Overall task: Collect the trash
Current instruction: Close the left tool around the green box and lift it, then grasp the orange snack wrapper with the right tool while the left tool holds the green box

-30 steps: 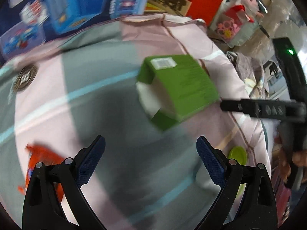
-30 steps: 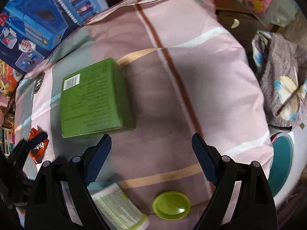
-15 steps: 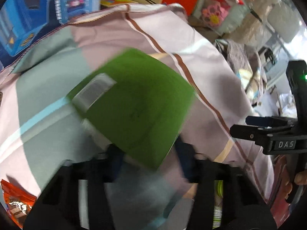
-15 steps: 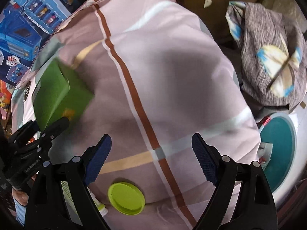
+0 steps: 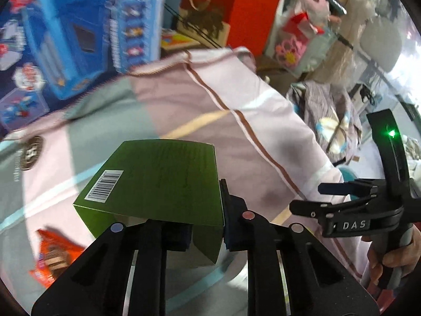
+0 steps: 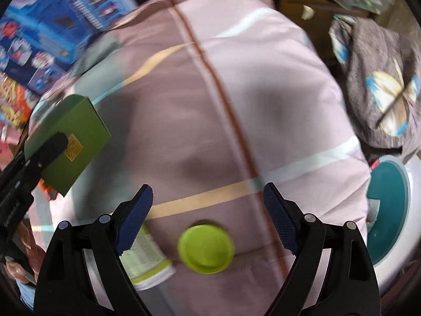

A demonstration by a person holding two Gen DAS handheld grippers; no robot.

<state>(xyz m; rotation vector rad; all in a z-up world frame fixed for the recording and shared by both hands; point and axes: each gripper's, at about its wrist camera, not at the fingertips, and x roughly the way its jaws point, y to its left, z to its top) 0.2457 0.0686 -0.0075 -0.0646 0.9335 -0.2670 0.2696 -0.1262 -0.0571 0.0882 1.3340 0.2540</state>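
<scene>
My left gripper (image 5: 205, 226) is shut on a green carton (image 5: 158, 181) with a barcode and holds it lifted above the striped cloth (image 5: 184, 100). The carton also shows at the left of the right wrist view (image 6: 71, 139), clamped by the left gripper. My right gripper (image 6: 208, 221) is open and empty, hovering over a lime-green lid (image 6: 206, 248) and a white-and-green cup (image 6: 144, 258) lying on the cloth. An orange snack wrapper (image 5: 52, 255) lies on the cloth at lower left. The right gripper shows at the right of the left wrist view (image 5: 342, 197).
A white bin with a teal inside (image 6: 389, 210) stands off the cloth's right edge. A grey patterned cloth heap (image 6: 381, 84) lies beyond it. Blue toy boxes (image 5: 65, 31) and a red box (image 5: 252, 8) stand behind the cloth.
My left gripper went from open to closed on the green carton and lifted it off the cloth. My right gripper swung right, then back over the green lid and cup.
</scene>
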